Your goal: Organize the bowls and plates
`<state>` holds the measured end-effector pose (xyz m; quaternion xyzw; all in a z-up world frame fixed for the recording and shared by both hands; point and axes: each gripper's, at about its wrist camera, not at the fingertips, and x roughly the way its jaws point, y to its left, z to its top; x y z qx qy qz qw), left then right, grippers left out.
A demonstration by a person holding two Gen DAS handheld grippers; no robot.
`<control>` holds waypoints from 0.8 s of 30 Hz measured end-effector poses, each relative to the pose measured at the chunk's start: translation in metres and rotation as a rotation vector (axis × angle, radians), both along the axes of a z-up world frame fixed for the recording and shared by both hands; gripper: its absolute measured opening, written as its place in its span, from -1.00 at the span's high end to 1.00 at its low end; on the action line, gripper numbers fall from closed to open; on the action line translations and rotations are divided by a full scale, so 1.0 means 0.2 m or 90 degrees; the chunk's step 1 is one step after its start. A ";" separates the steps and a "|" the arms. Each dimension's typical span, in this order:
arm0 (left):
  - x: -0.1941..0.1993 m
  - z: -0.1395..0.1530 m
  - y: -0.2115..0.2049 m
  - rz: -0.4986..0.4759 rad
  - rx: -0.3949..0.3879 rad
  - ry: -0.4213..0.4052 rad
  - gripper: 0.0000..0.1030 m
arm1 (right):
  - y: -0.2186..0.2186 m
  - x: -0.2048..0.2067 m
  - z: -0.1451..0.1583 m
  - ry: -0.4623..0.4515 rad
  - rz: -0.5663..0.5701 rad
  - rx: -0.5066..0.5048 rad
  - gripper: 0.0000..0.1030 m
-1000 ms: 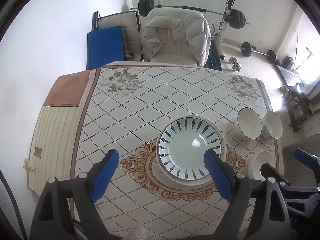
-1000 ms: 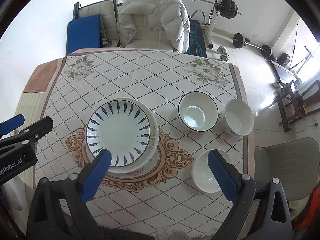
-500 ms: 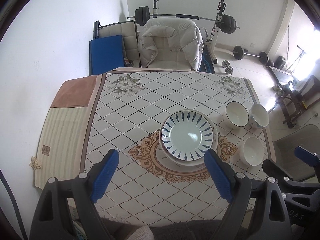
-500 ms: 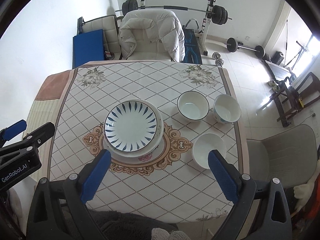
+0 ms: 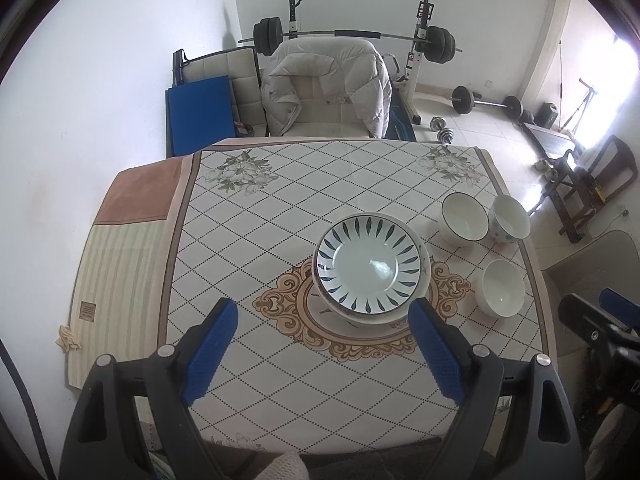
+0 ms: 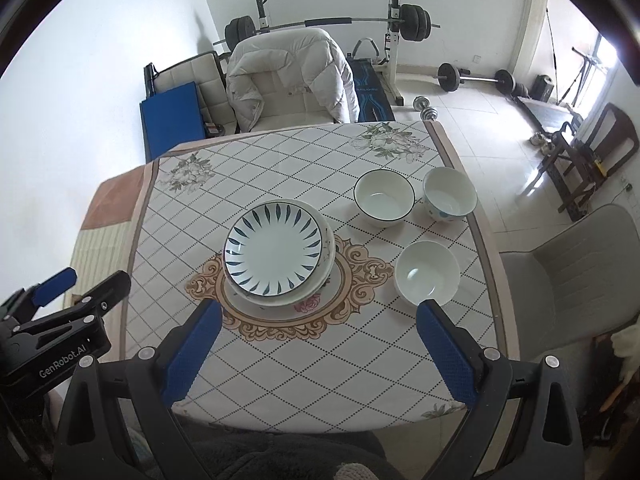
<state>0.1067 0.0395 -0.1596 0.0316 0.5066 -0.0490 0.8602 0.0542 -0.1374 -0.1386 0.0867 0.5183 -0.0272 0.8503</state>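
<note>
Two fisheye views look steeply down on a table (image 5: 248,240) covered by a diamond-patterned cloth with floral corners and a gold medallion at its centre. The table's near edge is partly hidden behind the gripper bodies, and dark fabric fills the bottom of both views, too cut off to identify.

On the medallion sits a stack of plates (image 6: 280,254); the top one is white with dark blue leaf strokes around its rim. The plates beneath show only as slivers of rim, so their number cannot be told, though a pink flower peeks out on the lowest.

To the right stand three bowls, apart from one another: a dark-rimmed bowl (image 6: 384,196), a spotted bowl (image 6: 450,196) just beside it near the table edge, and a plain white bowl (image 6: 426,272) closer to the camera.

The left gripper (image 5: 324,350) hangs above the table, its blue-padded fingers spread wide, holding and touching nothing. The right gripper (image 6: 320,354) does likewise, fingers wide apart and empty; one pad overlaps the plain white bowl in view only.

Behind the table, a puffy white jacket (image 5: 328,76) drapes a chair before a barbell rack (image 5: 352,36).
</note>
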 end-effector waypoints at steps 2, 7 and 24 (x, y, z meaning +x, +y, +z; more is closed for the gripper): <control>0.04 -0.01 -0.04 -0.004 -0.003 -0.003 -0.69 | -0.11 0.00 -0.01 -0.014 -0.022 0.015 -0.93; 0.18 -0.10 -0.21 -0.008 -0.028 0.032 -0.69 | -0.48 0.07 -0.10 0.009 -0.085 0.032 -0.93; 0.59 -1.04 -1.26 -0.148 -0.049 0.346 0.22 | -1.24 0.43 -1.22 0.277 -0.057 0.116 -0.54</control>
